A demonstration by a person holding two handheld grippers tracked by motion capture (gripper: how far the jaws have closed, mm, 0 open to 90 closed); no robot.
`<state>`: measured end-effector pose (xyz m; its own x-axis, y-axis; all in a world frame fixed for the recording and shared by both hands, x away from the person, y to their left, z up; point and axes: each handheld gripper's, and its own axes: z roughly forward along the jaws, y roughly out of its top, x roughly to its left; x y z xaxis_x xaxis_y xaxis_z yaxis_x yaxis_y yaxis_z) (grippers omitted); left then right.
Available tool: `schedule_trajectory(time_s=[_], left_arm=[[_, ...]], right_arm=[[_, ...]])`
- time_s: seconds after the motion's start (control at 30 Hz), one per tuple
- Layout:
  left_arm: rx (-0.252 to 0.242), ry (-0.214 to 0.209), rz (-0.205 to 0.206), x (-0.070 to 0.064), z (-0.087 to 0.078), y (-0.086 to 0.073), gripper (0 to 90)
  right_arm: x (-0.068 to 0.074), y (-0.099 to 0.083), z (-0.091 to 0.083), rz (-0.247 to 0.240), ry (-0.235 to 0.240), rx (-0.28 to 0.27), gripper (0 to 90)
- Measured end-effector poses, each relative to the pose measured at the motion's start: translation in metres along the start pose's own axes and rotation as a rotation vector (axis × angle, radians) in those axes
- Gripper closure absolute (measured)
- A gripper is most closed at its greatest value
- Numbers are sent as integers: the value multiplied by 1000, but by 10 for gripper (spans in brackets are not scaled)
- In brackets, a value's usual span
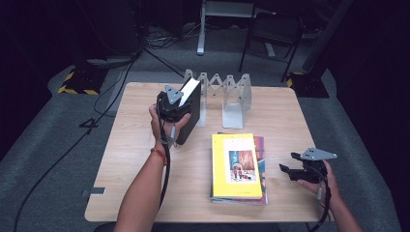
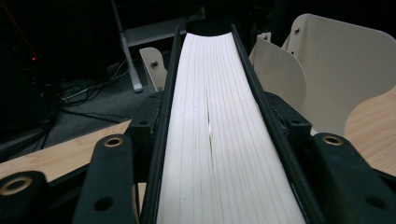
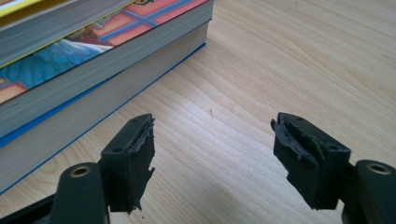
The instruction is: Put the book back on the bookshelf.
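- Jaws of the left gripper (image 1: 172,107) clamped on the two covers of a thick black book (image 2: 219,140), white page edges running up between them in the left gripper view.
- Jaws of the right gripper (image 3: 212,161) spread wide with nothing between them, low over bare wood near the desk's right edge, pads torn and ragged.
- Black book (image 1: 189,112) held over the back-left part of the desk (image 1: 135,145), just in front of the left end of the rack (image 1: 227,94); upright, page edges facing up and toward the camera, tilted a little to the right at the top; long axis running from the near side toward the far edge.
- Whether the bottom of the book touches the desk: cannot tell.
- Grey metal folding rack along the far edge, its dividers (image 2: 327,70) just beyond and to the right of the book, the nearest ones in the book's way on that side.
- Stack of books (image 1: 239,166) flat near the front edge, right of centre, yellow-covered one on top with a picture on it; well apart from the black book, just left of the right gripper (image 1: 302,169).
- Same stack (image 3: 93,60) beside the right gripper's jaws, blue-edged cover at the bottom.
- Writing on the covers too small to read.
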<state>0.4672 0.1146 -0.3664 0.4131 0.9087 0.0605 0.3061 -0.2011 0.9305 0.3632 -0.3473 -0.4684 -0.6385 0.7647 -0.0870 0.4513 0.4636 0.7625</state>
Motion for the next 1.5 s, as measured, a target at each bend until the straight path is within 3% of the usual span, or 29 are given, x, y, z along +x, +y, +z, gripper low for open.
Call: schedule_trajectory(time_s=[0.23,0.4,0.6,0.8,1.0,1.17,1.5], left_arm=[[-2,12,-35,0,9,16,520],[3,37,-22,-2,21,33,523],[-7,71,-41,1,39,53,525],[-6,89,-21,0,56,61,524],[-13,106,-39,3,70,56,524],[-27,135,-70,5,72,47,522],[-20,162,-47,6,62,34,490]], right_arm=[[-1,-1,0,8,-2,3,301],[-3,-2,-1,17,-5,-1,302],[-2,-2,-1,12,2,0,302],[-3,-2,1,13,11,1,303],[-3,-3,0,13,12,-2,303],[-3,-3,1,6,15,-1,303],[-1,-2,1,-3,16,1,303]])
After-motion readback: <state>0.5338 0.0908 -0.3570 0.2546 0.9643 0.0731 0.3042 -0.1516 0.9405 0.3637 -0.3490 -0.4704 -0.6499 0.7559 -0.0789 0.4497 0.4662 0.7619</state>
